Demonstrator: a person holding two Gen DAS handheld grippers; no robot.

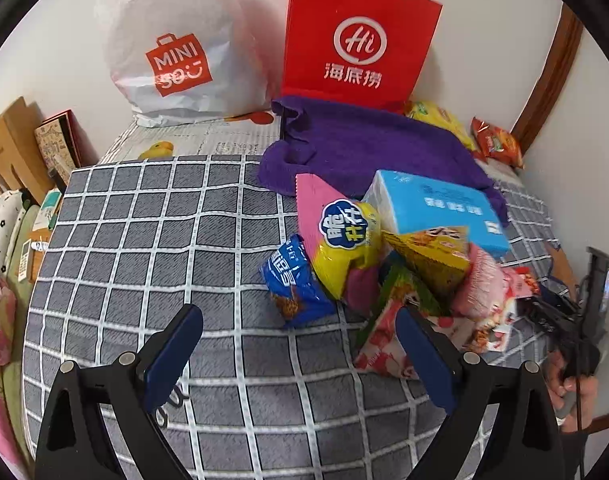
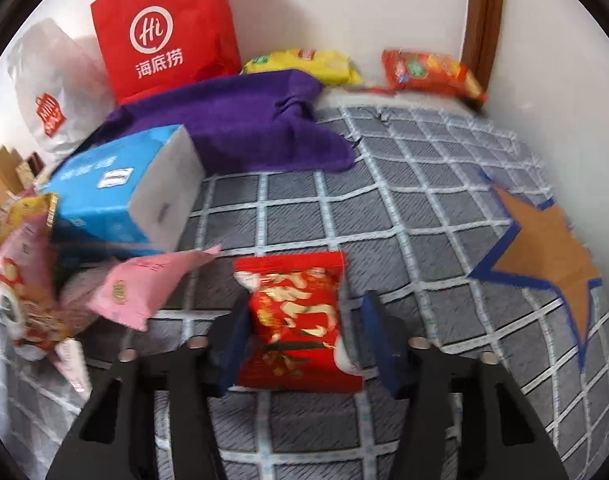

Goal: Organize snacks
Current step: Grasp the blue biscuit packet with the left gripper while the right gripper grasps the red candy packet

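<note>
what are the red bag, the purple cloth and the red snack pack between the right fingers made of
Red bag: looks like stiff matte paper, with flat creased sides and thin cord handles.
Purple cloth: soft fuzzy fabric, likely terry or microfiber, lying in folds.
Red snack pack: glossy plastic film, probably; it shines and wrinkles.

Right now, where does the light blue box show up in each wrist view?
Left wrist: the blue box sits right of centre, on top of the snack pile, in front of the purple towel.
Right wrist: the box is at left, above the pink packet, with its grey end facing the camera.
Shared landmark: the red bag against the wall, behind the towel.
</note>
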